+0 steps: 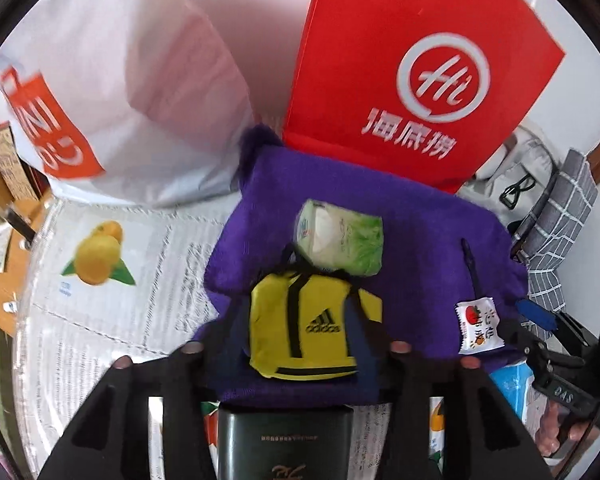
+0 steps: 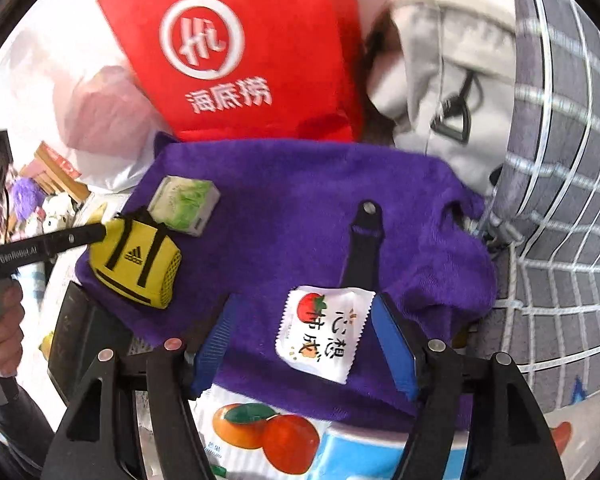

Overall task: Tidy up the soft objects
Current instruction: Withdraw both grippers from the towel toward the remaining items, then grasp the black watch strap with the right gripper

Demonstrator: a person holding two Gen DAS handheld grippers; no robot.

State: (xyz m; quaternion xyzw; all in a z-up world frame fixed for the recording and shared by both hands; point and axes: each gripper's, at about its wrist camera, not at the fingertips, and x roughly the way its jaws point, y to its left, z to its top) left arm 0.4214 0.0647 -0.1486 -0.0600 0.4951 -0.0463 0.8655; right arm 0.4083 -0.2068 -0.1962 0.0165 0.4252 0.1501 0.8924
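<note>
on purple towel (image 1: 400, 216), yellow adidas pouch (image 1: 304, 324)

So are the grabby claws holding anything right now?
No, nothing is held. The left gripper stands open around the yellow pouch, and the right gripper stands open around the white snack packet. Both lie on the purple towel.

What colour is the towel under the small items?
Purple towel; clearest in the right wrist view.

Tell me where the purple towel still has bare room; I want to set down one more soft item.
The purple towel is bare in its middle, between the green tissue pack and the white snack packet, up to the red bag. Its left end is crowded around the yellow mini backpack.
</note>
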